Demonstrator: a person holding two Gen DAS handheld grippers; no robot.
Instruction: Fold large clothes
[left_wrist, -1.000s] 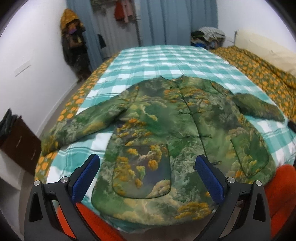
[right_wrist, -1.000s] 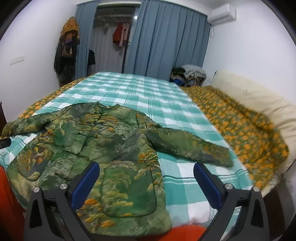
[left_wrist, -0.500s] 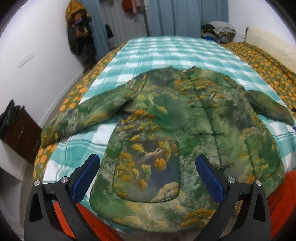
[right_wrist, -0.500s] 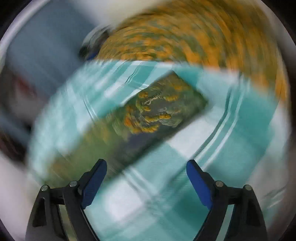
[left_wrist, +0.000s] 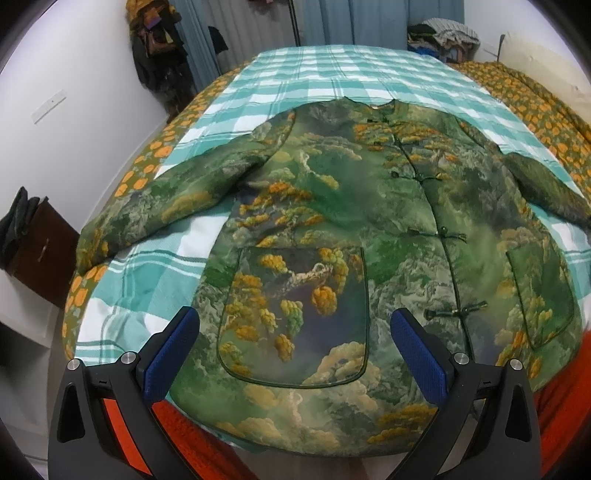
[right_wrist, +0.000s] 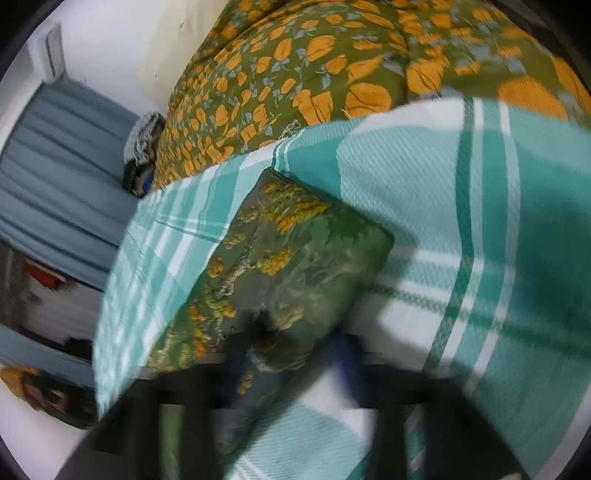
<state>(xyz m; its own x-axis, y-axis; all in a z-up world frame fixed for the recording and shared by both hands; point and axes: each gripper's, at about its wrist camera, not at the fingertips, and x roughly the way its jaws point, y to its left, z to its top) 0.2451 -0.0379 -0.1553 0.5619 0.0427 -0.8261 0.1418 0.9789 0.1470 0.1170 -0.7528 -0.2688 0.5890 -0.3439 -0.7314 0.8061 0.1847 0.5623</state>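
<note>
While lying front-up across the bed's teal-and-white checked sheet (left_wrist: 332, 74), fills most of the left wrist view as a green quilted jacket (left_wrist: 369, 206) printed with orange trees and pale clouds. Shows knot buttons fastened down its front, collar toward the far curtains (left_wrist: 369, 18), hem toward the camera. Has one big patch pocket (left_wrist: 295, 295) on each side of the placket. Stretches its left-side sleeve (left_wrist: 166, 206) out to the sheet's edge, cuff drooping over the olive quilt with orange flowers (left_wrist: 517, 85) that borders the sheet on both sides. Runs its right-side sleeve (right_wrist: 303, 258) off toward the picture's right rim. Overlaps a red-orange cloth (left_wrist: 184, 424) at the near hem. Hovers above the lower part of the jacket as the left tool (left_wrist: 293, 317), blue pads spread wide apart, nothing between them, touching no fabric. Frames the nearer pocket between those pads. Appears heavily blurred in the right wrist view as the right tool (right_wrist: 291, 350), jaws closing and already drawn near together at the cuff end of the right-side sleeve. Puckers the sleeve's cloth between the two dark fingers, so reads as clamped on that sleeve, though too smeared to trace the pad edges. Rests otherwise flat on the checked sheet, sleeve pointing toward the flowered quilt. Stands beside the bed at the left wall as a dark brown cabinet (left_wrist: 44, 251).
</note>
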